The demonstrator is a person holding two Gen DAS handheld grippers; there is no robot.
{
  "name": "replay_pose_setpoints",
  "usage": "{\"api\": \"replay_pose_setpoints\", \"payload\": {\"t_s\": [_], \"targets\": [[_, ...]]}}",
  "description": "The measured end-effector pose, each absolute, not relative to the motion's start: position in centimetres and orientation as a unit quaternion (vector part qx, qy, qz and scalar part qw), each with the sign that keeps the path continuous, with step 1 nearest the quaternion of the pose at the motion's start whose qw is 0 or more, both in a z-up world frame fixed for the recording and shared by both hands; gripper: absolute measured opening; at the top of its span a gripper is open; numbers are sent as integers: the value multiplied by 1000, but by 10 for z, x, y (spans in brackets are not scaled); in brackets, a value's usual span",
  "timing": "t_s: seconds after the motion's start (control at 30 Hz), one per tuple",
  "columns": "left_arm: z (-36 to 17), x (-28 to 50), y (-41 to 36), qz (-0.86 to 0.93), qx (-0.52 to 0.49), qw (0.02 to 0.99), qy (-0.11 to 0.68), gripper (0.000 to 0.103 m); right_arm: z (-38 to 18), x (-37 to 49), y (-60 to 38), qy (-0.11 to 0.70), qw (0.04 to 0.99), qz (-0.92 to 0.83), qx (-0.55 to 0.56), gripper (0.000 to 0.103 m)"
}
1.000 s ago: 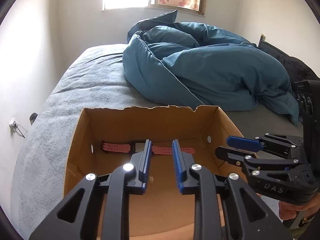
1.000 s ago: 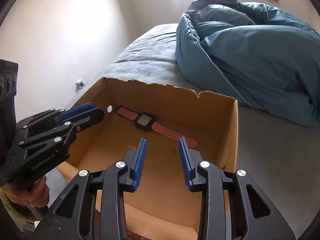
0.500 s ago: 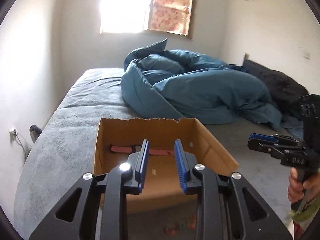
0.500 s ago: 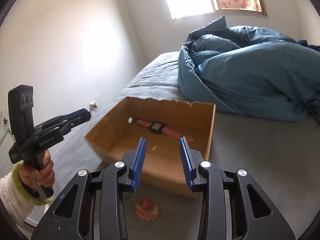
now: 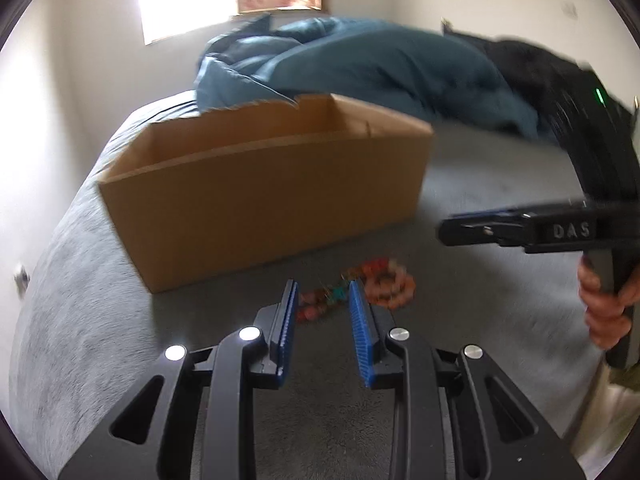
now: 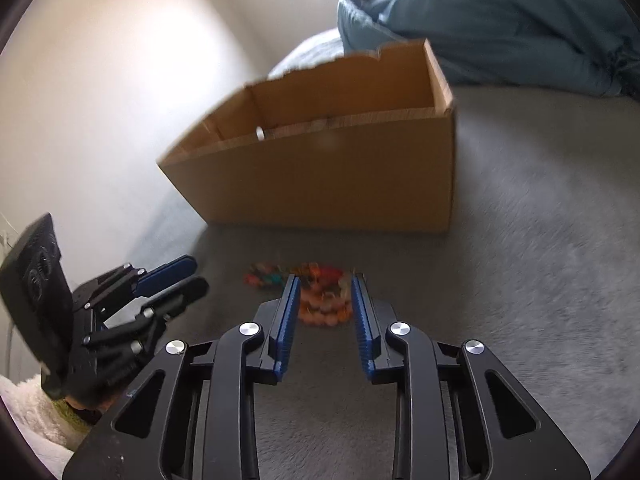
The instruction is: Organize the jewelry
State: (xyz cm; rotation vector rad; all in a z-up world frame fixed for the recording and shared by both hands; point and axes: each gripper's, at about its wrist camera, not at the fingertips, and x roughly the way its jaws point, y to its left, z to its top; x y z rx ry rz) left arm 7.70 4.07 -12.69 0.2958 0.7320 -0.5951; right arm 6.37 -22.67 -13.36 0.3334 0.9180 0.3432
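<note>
Orange bead bracelets [image 6: 324,304] lie heaped before the cardboard box [image 6: 320,176], presumably their destination. Right gripper [image 6: 325,312] is closing, beads framed beyond its tips, untouched; left gripper [image 5: 322,320] open, empty.

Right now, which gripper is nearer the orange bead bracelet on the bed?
Right. The right gripper lines up on the orange bead bracelet, jaws closing, nothing gripped. The left gripper sits off to its left over darker beads.
</note>
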Motion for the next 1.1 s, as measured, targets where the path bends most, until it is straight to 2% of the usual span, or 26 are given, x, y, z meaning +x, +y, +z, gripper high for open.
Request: {"api": "replay_pose_setpoints", "payload": {"t_s": [0.43, 0.6, 0.83, 0.87, 0.93, 1.0, 1.03, 1.1], "targets": [[-161, 97, 25, -276, 183, 865, 378, 25, -166, 85, -209, 470, 861, 161, 108, 25], [-170, 101, 19, -270, 194, 860, 386, 25, -173, 84, -207, 479, 857, 158, 105, 20], [-175, 104, 13, -262, 210, 858, 389, 22, -180, 88, -210, 485, 852, 152, 122, 18], [-175, 104, 11, -261, 211, 858, 389, 21, -180, 88, -209, 486, 852, 151, 122, 17], [-176, 104, 11, -258, 216, 858, 388, 13, -180, 88, -208, 486, 852, 152, 121, 12], [-176, 103, 12, -255, 215, 861, 385, 12, -178, 87, -205, 483, 855, 148, 117, 8], [-175, 103, 14, -253, 213, 863, 383, 0, -176, 86, -207, 481, 856, 148, 118, 8], [-172, 104, 19, -250, 201, 866, 383, 0, -171, 82, -209, 475, 859, 147, 124, 7]]}}
